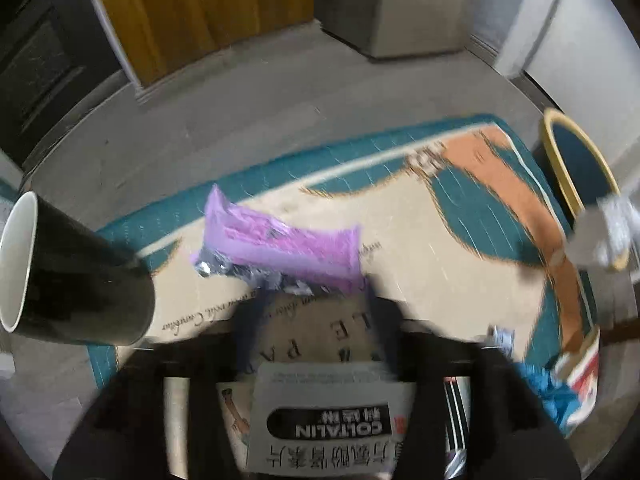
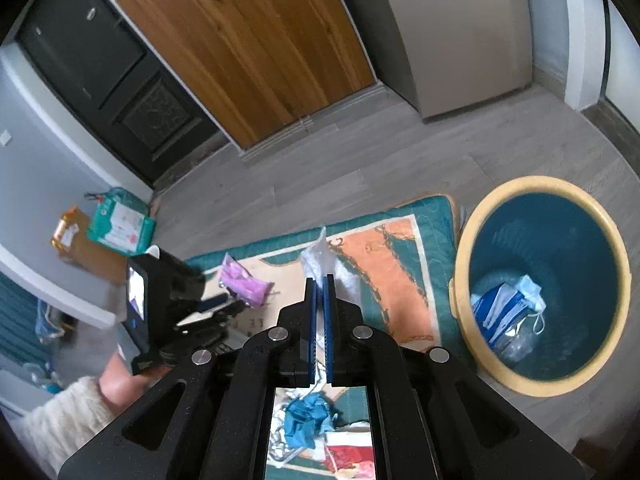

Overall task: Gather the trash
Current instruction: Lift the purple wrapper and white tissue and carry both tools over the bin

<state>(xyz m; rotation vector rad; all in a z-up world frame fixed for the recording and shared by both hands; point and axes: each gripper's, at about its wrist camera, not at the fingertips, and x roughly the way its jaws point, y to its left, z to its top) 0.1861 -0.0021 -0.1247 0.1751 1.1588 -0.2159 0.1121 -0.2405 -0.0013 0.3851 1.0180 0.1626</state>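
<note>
While both grippers hang over a patterned teal, cream and orange rug (image 2: pixel 384 256) on grey plank floor (image 2: pixel 320 168), a wooden cabinet (image 2: pixel 248 40) and a dark door (image 2: pixel 104 76) close the far side of the room. Bare floor lies between the rug's far edge and the cabinet base.

Right of the right gripper (image 2: pixel 320 284), a yellow-rimmed blue bin (image 2: pixel 540 280) stands on the floor, just beside the rug's right edge; a blue-white carton (image 2: pixel 500 308) and a face mask (image 2: pixel 532 288) lie inside it.

Right gripper: blue pads nearly closed, pinching a clear crumpled plastic wrapper (image 2: pixel 320 256) that sticks up beyond the tips, off the rug.

Left gripper (image 1: pixel 316 300): heavily motion-blurred in its own view; fingers apart, nothing seen between them. The right wrist view does not settle its opening. Purple wrapper (image 1: pixel 280 244) lies on the rug just ahead of its tips; contact cannot be told. A black cup (image 1: pixel 76 272) with white interior sits to its left, a crumpled blue wad (image 2: pixel 308 416) nearer the cameras.
</note>
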